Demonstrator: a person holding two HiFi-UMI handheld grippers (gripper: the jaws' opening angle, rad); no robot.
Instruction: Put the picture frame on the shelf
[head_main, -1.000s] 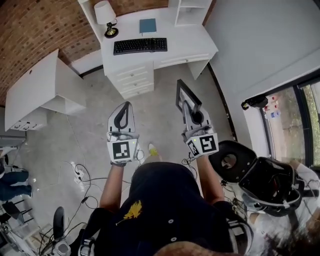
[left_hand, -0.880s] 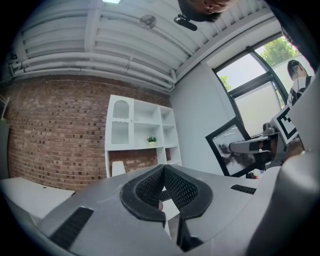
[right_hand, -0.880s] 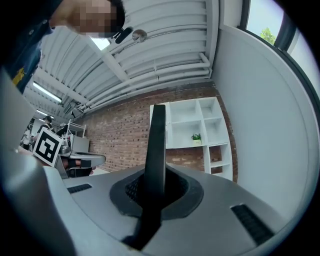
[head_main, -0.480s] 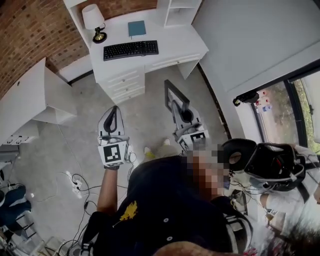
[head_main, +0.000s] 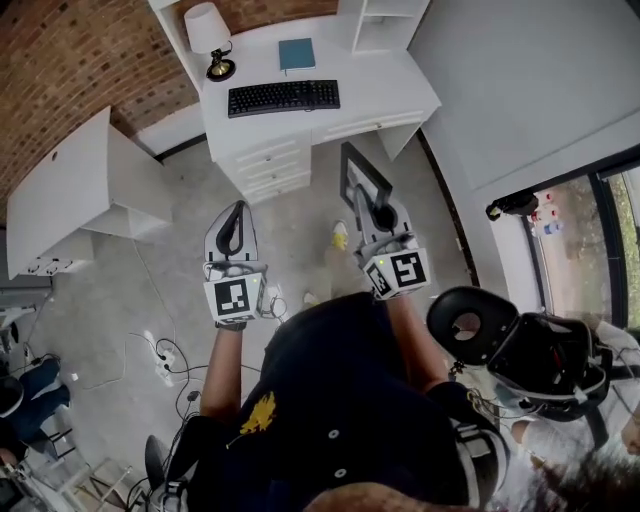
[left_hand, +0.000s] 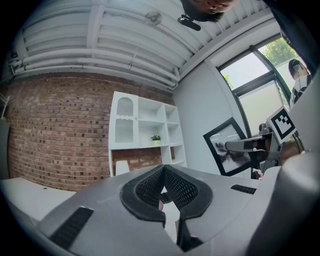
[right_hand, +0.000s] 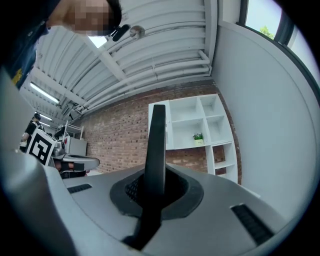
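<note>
**A:** What has the right gripper (head_main: 374, 212) got?

**B:** The picture frame (head_main: 359, 178). Its jaws are clamped on one edge of the black moulding, and the frame rises past the fingertips, edge-on in the right gripper view. The left gripper (left_hand: 163, 171) has nothing in it and its jaws meet at the tips. The frame sits off to its right, well apart.

**A:** And the shelf (right_hand: 200, 126)?

**B:** It stands ahead of the right gripper, well apart, just right of the frame's edge as that gripper looks at it. It is white, at the back of the white desk (head_main: 372, 88), against the brick wall (right_hand: 120, 140). A small potted plant (right_hand: 198, 136) sits in one middle compartment.

**A:** So the step in hand is the carry. How should the person do it well?

**B:** Probably by holding the clamp firm and the frame upright. It is gripped by one edge only, so it could swing or slip in the pads. The approach looks best made with the frame's flat side turned toward an empty compartment, coming in above the desk and clear of the keyboard (head_main: 283, 96) and the lamp (head_main: 211, 35).

**A:** Would the left gripper help?

**B:** It could open and steady the free side before the frame is set down — that is a judgement, not something shown.
</note>
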